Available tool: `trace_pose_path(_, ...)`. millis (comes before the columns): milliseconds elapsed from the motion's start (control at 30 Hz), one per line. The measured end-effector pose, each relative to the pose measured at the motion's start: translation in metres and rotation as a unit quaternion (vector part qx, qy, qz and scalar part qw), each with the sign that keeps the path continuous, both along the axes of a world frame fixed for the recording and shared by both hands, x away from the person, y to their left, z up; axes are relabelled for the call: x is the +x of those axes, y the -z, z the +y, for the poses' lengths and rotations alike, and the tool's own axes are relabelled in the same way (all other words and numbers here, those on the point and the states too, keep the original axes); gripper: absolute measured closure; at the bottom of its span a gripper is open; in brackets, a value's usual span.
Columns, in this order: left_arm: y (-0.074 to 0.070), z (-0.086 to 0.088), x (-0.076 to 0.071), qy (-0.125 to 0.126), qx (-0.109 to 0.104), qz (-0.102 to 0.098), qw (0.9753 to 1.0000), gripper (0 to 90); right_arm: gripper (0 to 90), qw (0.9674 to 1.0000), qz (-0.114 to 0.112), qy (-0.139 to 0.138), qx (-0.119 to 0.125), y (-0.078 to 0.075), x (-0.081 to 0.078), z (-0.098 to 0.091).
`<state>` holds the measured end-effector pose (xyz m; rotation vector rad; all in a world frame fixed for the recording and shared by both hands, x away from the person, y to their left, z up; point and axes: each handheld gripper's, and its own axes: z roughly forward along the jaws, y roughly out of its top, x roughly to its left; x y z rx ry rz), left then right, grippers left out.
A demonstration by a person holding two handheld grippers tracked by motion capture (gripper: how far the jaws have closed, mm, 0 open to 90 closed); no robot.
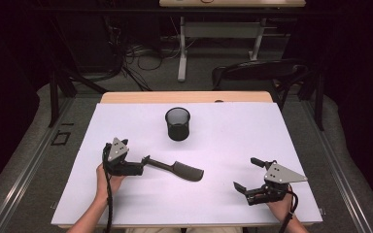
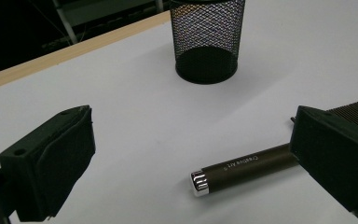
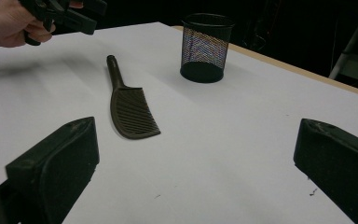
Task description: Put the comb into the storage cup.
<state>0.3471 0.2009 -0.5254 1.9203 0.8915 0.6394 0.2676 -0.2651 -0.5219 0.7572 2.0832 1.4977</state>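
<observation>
Two hand-held grippers gaping wide, I see. Left hand-held gripper (image 1: pixel 144 160) at comb (image 1: pixel 177 169) handle tip, not clamped. Comb flat on desk (image 1: pixel 233 145), near mesh cup (image 1: pixel 178 124). Right hand-held gripper (image 1: pixel 246 174) well apart from comb.

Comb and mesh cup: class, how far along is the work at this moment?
Done: nothing yet; the comb lies flat on the white table, apart from the mesh cup. In hand: the left tool, open, is at the comb's handle end. Left: gripping and lifting it, probably into the cup. The right tool waits open.
</observation>
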Motion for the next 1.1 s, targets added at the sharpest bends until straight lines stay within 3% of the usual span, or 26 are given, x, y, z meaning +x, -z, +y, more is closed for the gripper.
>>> trace_pose_path(667, 0.002, -0.009, 0.017, -0.013, 0.020, 0.023, 0.9994, 2.2, 0.0, 1.0000, 0.000, 0.001, -0.001, 0.000, 0.001, 0.000)
trace_pose_path(1000, 0.003, -0.010, 0.019, -0.012, 0.034, 0.031, 0.9989, 30.1, 0.0, 1.0000, 0.001, 0.003, -0.001, 0.000, 0.000, -0.001)
trace_pose_path(1100, 0.004, -0.013, 0.023, -0.014, 0.037, 0.044, 0.9982, 42.6, 0.0, 1.0000, 0.001, 0.003, -0.001, 0.000, 0.000, 0.000)
